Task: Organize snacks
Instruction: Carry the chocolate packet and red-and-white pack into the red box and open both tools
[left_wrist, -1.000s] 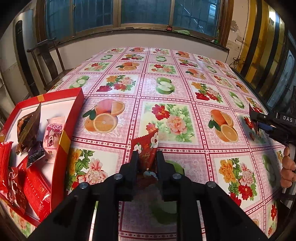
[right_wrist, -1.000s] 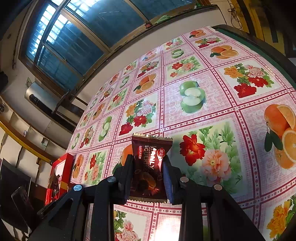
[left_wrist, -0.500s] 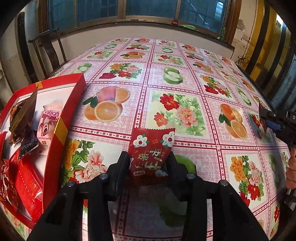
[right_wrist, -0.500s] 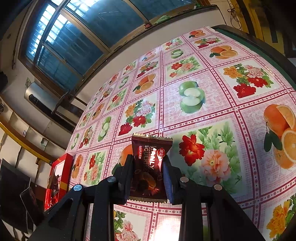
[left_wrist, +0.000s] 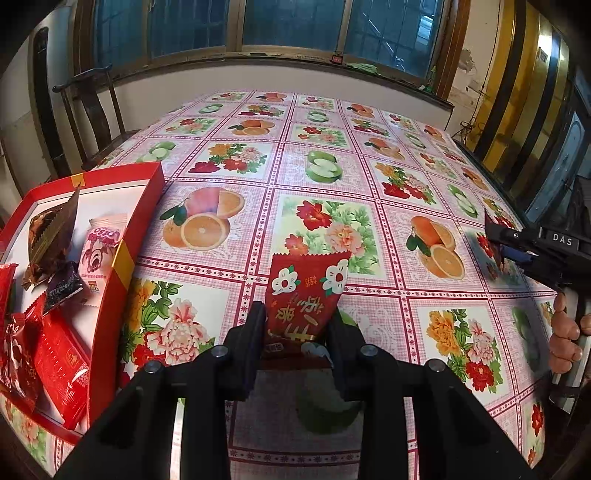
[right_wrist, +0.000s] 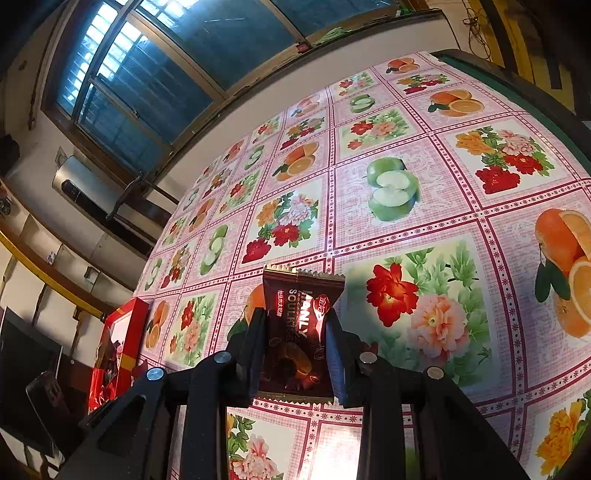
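Note:
A red snack packet (left_wrist: 306, 291) with white flowers lies on the fruit-print tablecloth, its near half between the fingers of my left gripper (left_wrist: 297, 317). Those jaws are closing, and both pads meet the packet's sides. Left of it stands an open red box (left_wrist: 122, 258) holding several wrapped snacks. My right gripper (right_wrist: 295, 325) is shut on a dark brown chocolate packet (right_wrist: 299, 306) held above the cloth. In the left wrist view the right gripper (left_wrist: 495, 236) shows at the right edge, with a hand (left_wrist: 565, 332) on its handle.
The red box (right_wrist: 125, 332) sits far left in the right wrist view. A dark wooden chair (left_wrist: 92, 110) stands at the table's far left corner. Wall and window bound the far side, and the table's right edge (left_wrist: 491, 162) runs along a dark rim.
The left jaws spread apart, letting the pinched red packet flatten out wide, then narrowed onto its sides again. The right gripper and its chocolate packet stayed as they were.

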